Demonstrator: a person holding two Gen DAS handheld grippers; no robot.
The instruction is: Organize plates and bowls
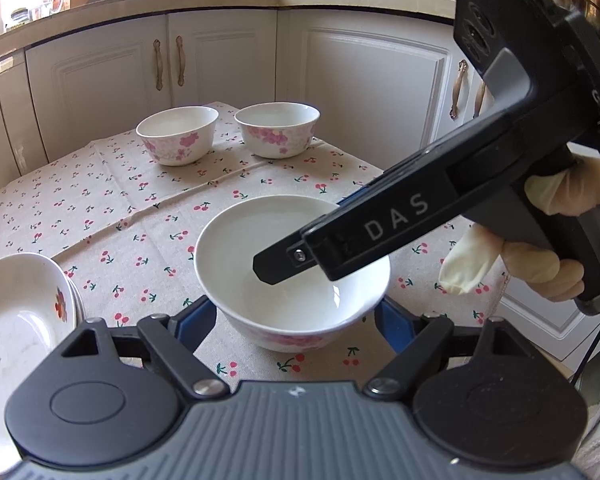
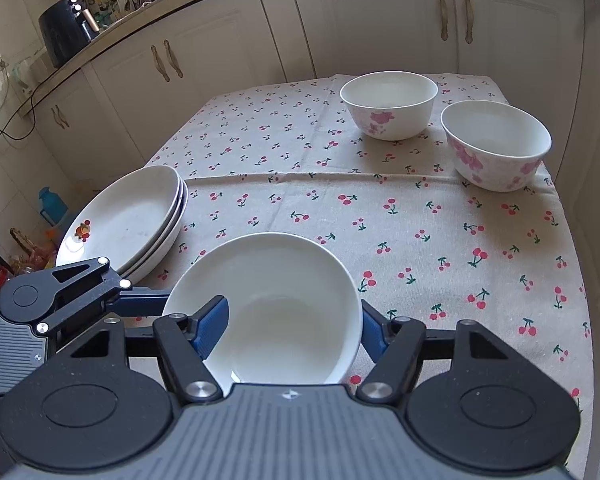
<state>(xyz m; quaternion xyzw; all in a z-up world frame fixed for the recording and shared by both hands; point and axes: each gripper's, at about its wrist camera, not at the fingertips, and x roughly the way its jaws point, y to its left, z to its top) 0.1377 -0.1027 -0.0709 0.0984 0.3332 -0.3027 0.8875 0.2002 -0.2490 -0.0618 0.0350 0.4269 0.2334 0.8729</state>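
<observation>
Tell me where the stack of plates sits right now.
The stack of plates sits at the table's left edge in the right wrist view, just left of the near bowl between the grippers.

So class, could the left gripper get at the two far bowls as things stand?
Probably not directly: the near bowl sits between the left gripper fingers, and the right gripper crosses above it toward the far bowls.

The middle of the tablecloth (image 2: pixel 400 208) lies bare, leaving an open lane between the near bowl (image 2: pixel 268 300) and the two bowls at the far edge (image 2: pixel 388 104) (image 2: pixel 496 144). Those two stand close together with only a narrow gap between them. On the left the stack of plates (image 2: pixel 128 220) blocks the table's edge, just beside the near bowl. Both grippers crowd the near bowl.
</observation>
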